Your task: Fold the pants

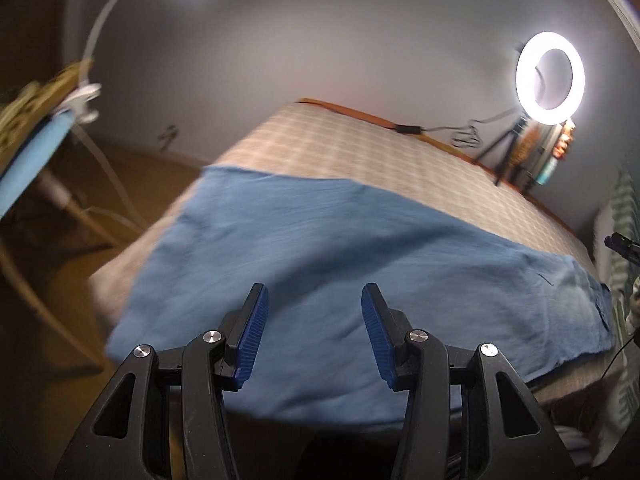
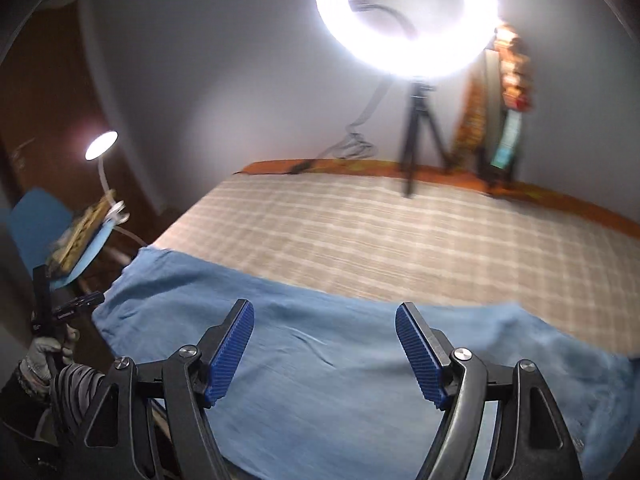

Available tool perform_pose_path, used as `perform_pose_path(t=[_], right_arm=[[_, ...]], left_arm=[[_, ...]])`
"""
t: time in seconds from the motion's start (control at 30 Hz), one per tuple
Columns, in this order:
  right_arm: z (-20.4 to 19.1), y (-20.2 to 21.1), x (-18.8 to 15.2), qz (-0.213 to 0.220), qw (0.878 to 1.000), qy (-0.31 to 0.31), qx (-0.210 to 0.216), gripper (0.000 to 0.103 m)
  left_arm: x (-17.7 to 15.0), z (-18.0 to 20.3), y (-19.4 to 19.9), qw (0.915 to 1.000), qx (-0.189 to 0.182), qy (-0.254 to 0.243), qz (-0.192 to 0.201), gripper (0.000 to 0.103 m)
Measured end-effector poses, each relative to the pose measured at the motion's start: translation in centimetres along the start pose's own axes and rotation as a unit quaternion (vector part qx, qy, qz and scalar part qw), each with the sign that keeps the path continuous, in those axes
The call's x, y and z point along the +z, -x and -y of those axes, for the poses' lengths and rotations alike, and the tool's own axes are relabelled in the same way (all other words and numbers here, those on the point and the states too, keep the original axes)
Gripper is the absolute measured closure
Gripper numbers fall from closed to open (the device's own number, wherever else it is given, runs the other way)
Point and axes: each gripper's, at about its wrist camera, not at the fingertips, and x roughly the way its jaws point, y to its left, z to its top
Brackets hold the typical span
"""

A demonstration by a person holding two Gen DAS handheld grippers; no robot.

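Lying flat on the bed, the blue pants look, through blur, partly folded, with both the left gripper and right gripper open and empty.

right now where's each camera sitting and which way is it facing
Left wrist: on the left gripper, jaws open and empty, looking down over the blue fabric pants on the checked beige bed.
Right wrist: on the right gripper, jaws open and empty, same direction; a gloved hand shows at left.
Shared: pants, bed, white ring light.
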Motion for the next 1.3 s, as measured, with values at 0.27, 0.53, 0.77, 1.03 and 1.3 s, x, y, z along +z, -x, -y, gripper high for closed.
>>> perform_pose_path(t=[0.27,0.53,0.77,1.03,1.3], right_arm=[[-11.0,-8.7,3.4,-0.026,0.992,0.094,0.081,0.027],[-24.0,-18.7,5.7,-0.074,0.958,0.204,0.186,0.027],[-33.7,-29.2,8.0,-0.142,0.924,0.254,0.249,0.036],[-39.5,-37.5,7.7,-0.193,0.9,0.284,0.267,0.057],[-41.8,-41.3,6.3,-0.21,0.891,0.325,0.237,0.062]], left_arm=[[-3.2,-8.1,2.0,0.9924,0.023,0.121,0.003,0.056],[-4.4,-10.5,0.4,0.9813,0.0,0.193,-0.001,0.056],[-3.9,-11.1,-0.4,0.9748,-0.018,0.222,0.015,0.059],[-3.4,-11.4,-0.8,0.9779,-0.016,0.208,0.018,0.065],[-3.4,-12.0,-1.1,0.9795,-0.015,0.2,0.023,0.079]])
